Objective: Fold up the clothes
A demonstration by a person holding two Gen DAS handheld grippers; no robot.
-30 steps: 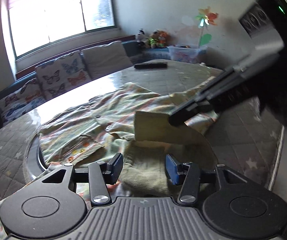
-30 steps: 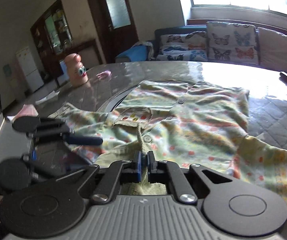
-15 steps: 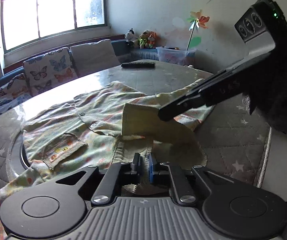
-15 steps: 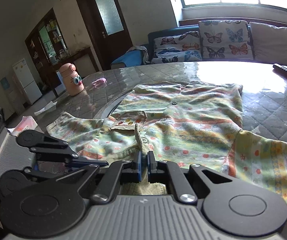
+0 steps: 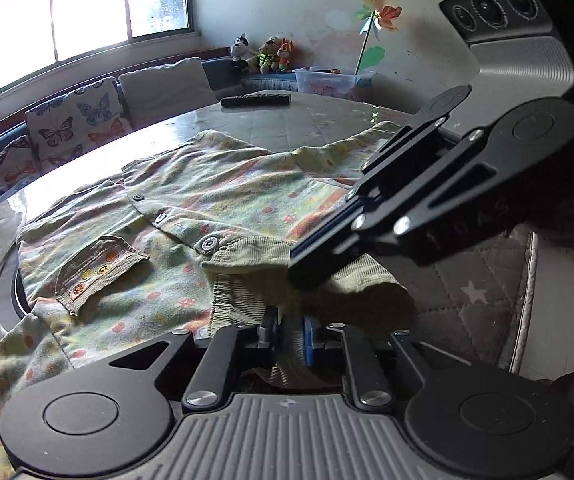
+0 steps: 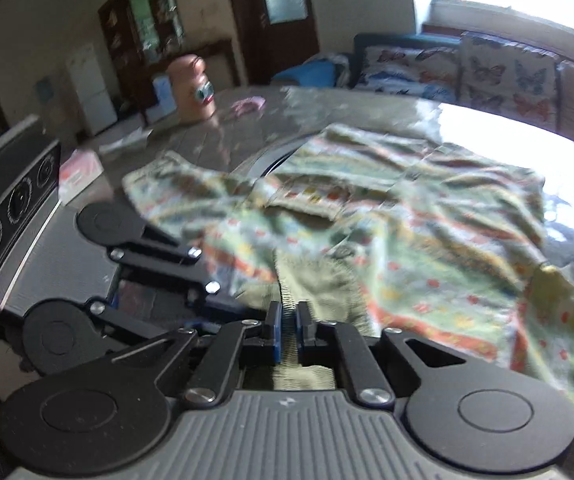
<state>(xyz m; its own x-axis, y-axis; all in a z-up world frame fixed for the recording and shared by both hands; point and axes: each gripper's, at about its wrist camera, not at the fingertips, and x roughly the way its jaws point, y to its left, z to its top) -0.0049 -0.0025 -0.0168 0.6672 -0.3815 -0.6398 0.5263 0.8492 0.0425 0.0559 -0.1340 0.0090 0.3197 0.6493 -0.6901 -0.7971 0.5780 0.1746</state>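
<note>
Since half a second earlier, both grippers had swung closer together, the right gripper [image 5: 319, 264] now crossing the left wrist view from 2 o'clock toward centre, and the right wrist view had gone blurred with motion. The left gripper [image 5: 290, 330] had its jaws nearly closed on the ribbed green hem [image 5: 247, 304] of the shirt [image 5: 223, 196]. The right gripper [image 6: 287, 330] likewise pinched the hem [image 6: 311, 280], its blue pads almost together with fabric between them. The shirt lay spread on the round table [image 5: 319, 116], buttons up, its pocket [image 5: 99, 268] at 9 o'clock of the left gripper. A remote [image 5: 255, 100] lay on the table at 12 o'clock, well apart from the shirt.
</note>
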